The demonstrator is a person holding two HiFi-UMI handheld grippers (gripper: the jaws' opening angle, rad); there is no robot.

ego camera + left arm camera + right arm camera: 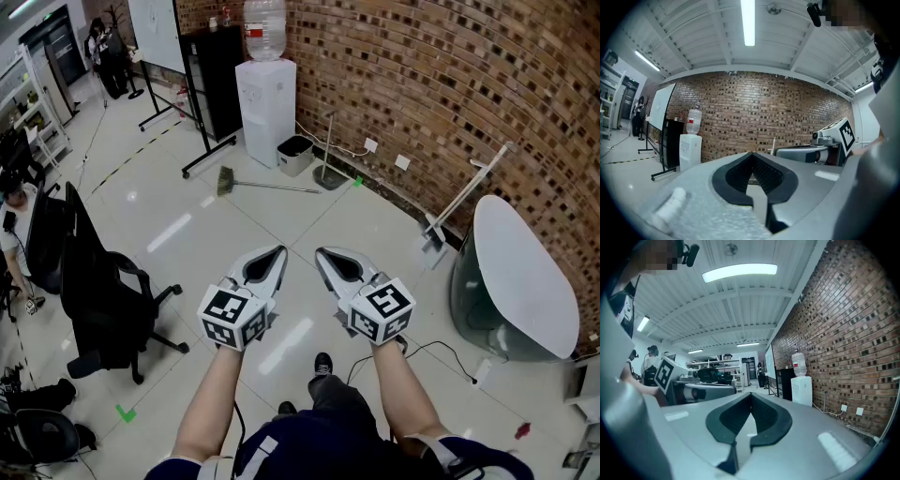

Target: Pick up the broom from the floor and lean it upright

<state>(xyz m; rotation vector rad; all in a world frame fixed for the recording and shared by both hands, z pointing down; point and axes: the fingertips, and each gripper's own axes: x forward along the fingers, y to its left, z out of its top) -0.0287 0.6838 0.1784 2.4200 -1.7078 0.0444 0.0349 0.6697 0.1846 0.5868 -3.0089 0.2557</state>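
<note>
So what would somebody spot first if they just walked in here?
Probably the left hand-held gripper and right hand-held gripper, shut, side by side mid-picture, with black-and-white marker cubes on them. Beyond them the broom lies flat on the floor by the water cooler, below a big brick wall.

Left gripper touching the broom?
Apart. Head view: broom lies on the floor far ahead of the left gripper, bare floor between them.
</note>
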